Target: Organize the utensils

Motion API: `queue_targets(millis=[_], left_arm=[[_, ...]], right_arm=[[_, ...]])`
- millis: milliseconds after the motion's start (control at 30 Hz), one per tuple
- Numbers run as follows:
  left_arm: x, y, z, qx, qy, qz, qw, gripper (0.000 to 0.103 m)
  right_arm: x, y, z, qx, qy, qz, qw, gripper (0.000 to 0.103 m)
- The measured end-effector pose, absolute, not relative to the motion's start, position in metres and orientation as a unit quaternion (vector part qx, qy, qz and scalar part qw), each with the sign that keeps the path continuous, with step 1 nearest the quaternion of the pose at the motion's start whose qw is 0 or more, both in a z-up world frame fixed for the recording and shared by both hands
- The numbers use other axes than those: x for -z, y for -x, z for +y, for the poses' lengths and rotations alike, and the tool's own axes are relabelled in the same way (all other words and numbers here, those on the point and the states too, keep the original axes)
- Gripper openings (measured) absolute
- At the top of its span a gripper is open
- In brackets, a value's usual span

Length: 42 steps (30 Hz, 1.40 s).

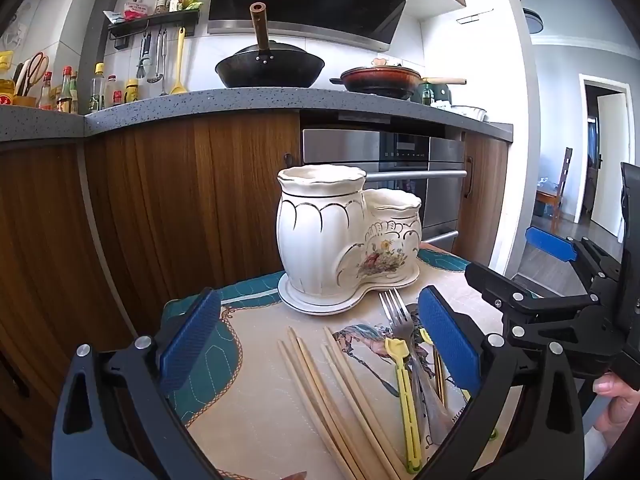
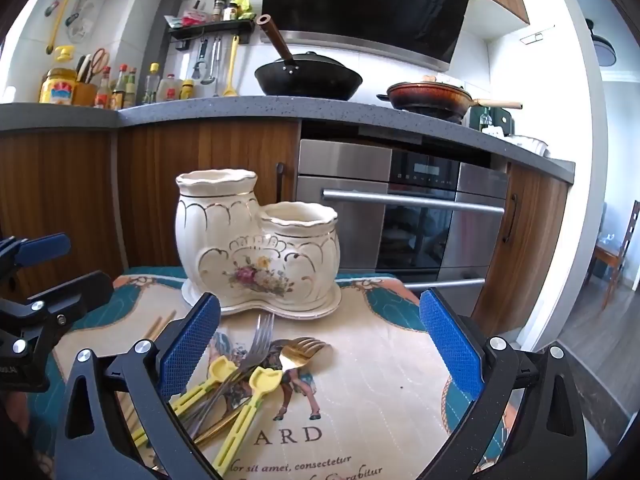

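Left wrist view: the left gripper (image 1: 320, 344) has its blue fingers (image 1: 192, 340) spread wide, holding nothing. Between them lie wooden chopsticks (image 1: 320, 392) flat on the picture cloth (image 1: 248, 392) that covers the worktop. Just beside the chopsticks are a silver fork (image 1: 396, 312) and yellow tongs (image 1: 404, 392) in a small heap. Past them stands a white double pot (image 1: 340, 236) with painted flowers, upright on its tray.

From the right wrist view, the right gripper (image 2: 320, 344) is wide too and holds nothing. A gold fork (image 2: 304, 350) lies with the heap, near the pot. Behind is a black wok (image 2: 308, 76) on the kitchen counter.
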State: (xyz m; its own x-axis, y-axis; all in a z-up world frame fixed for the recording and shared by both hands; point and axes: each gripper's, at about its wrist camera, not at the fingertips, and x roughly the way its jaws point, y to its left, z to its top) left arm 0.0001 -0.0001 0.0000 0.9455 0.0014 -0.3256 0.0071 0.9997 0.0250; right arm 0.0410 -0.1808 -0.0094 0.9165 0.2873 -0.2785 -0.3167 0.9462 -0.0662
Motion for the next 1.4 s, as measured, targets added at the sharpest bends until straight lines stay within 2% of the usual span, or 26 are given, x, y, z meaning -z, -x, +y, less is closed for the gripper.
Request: queue_targets(millis=[1400], left_arm=[[-0.0014,0.0028,0.0026,-0.001,-0.01,0.16,0.987,0.098]], right_arm=[[0.0095,-0.0414,-0.1823,-0.154,0.056,0.13,0.978,0.099]])
